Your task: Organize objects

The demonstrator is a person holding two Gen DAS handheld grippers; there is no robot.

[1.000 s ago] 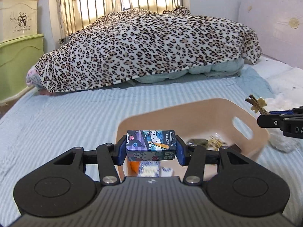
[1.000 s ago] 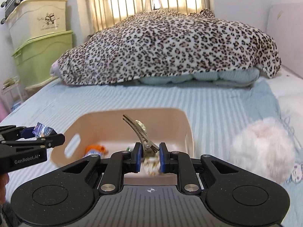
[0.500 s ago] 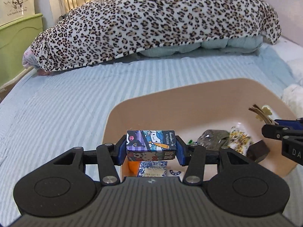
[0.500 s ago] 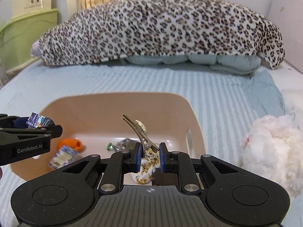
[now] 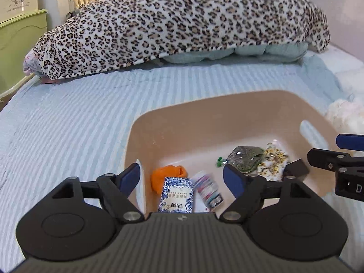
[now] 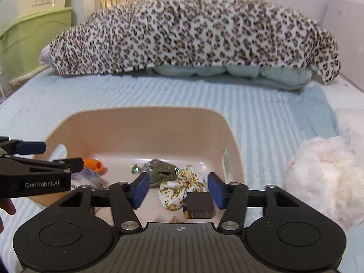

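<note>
A beige plastic basket point(image 5: 227, 104) point(image 6: 145, 116) sits on the striped bed. My left gripper point(image 5: 183, 177) is open and empty above its left end. Below it lie an orange item point(image 5: 168, 176), a blue-and-white packet point(image 5: 177, 194) and the small colourful box point(image 5: 208, 190), blurred. My right gripper point(image 6: 178, 190) is open and empty above the basket's right end, over a floral scrunchie point(image 6: 180, 185), a dark box point(image 6: 200, 204) and a green-grey pouch point(image 6: 159, 170). The hair clip is hidden apart from a sliver at the gripper body.
A leopard blanket point(image 5: 182, 22) lies heaped across the far side of the bed. A white fluffy item point(image 6: 323, 175) lies right of the basket. Green and cream storage boxes point(image 6: 29, 38) stand at the left. The striped sheet point(image 5: 68, 118) spreads left of the basket.
Both grippers opened over the basket. The left let go of the colourful box, which dropped inside. The right let go of the hair clip. Both moved lower and closer to the basket.
</note>
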